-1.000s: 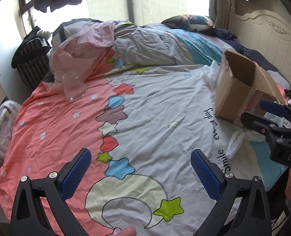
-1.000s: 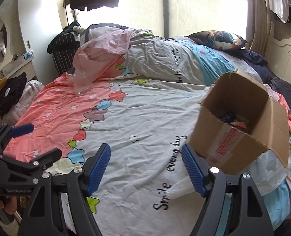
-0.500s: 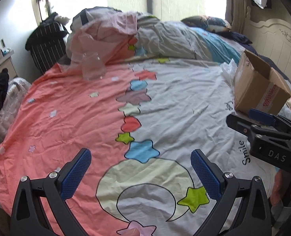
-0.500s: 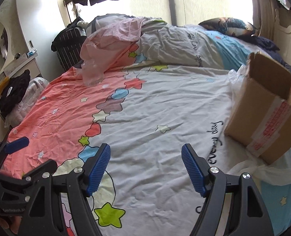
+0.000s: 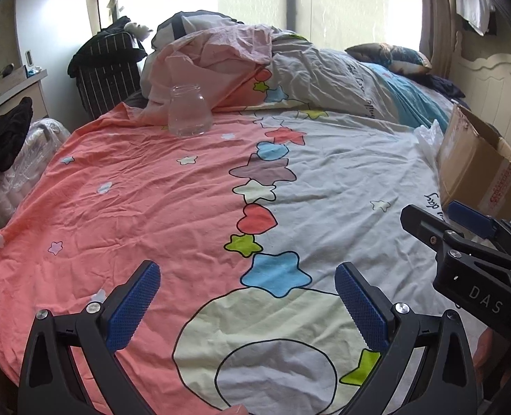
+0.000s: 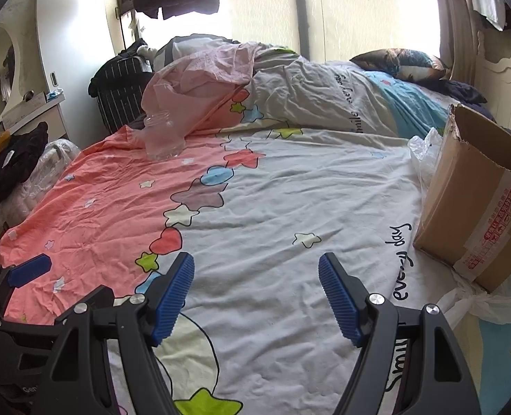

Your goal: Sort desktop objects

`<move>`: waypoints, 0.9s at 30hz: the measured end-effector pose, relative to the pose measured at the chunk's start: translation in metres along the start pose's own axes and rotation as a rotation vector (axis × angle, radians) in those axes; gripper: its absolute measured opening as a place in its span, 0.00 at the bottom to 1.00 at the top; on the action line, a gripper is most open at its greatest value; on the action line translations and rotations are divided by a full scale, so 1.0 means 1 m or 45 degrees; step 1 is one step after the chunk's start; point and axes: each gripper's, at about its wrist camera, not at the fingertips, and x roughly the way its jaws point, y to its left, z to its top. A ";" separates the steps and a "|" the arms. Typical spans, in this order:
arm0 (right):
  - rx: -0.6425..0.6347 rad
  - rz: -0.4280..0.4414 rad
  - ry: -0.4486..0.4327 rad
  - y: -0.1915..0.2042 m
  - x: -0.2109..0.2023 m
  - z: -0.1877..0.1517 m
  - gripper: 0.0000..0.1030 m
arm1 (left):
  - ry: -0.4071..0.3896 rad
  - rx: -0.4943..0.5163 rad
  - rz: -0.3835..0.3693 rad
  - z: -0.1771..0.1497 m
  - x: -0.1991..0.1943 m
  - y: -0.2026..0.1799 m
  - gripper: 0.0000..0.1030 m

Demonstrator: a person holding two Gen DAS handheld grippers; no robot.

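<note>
Both grippers hang over the near end of the bed, side by side, each aimed down and forward across the patterned duvet (image 5: 341, 180).

Left gripper (image 5: 246, 297): jaws spread wide, nothing between the blue pads, only duvet below. Right gripper (image 6: 257, 292): likewise spread and empty.

Task's thing, by my judgement: the clear glass jar (image 5: 189, 110), the only loose item left on the cover. It stands upright, mouth up, on the pink half, at the foot of the heaped bedding (image 5: 241, 52). Its long axis is vertical, so a grasp across the body would suit.

Key relation: from the left gripper the jar lies at about 11 o'clock, well apart, far side of the bed. From the right gripper it lies nearer 10 o'clock and further off line. The left hand looks the nearer and better aligned of the 2.

The cardboard box (image 6: 476, 200), open at the top, sits at 2 o'clock from the right gripper, near the bed's right edge, on a white plastic bag (image 6: 424, 152). Probably the destination.

View differences: the right wrist view shows the box's taped front and the bag knotted beneath it; the left wrist view shows the jar larger and clearer, threaded neck visible. Neither view shows the box's contents.
</note>
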 end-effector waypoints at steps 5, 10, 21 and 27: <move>0.018 0.018 0.049 0.002 0.022 -0.008 0.69 | -0.020 0.010 0.027 -0.009 0.014 -0.003 1.00; 0.014 0.005 0.079 0.004 0.037 -0.012 0.69 | -0.011 0.032 0.039 -0.012 0.029 -0.007 1.00; 0.019 -0.020 0.126 -0.003 0.059 -0.015 0.69 | 0.047 0.002 -0.011 -0.012 0.058 -0.005 1.00; 0.042 -0.029 0.152 -0.006 0.068 -0.019 0.69 | 0.071 0.018 -0.008 -0.013 0.069 -0.008 1.00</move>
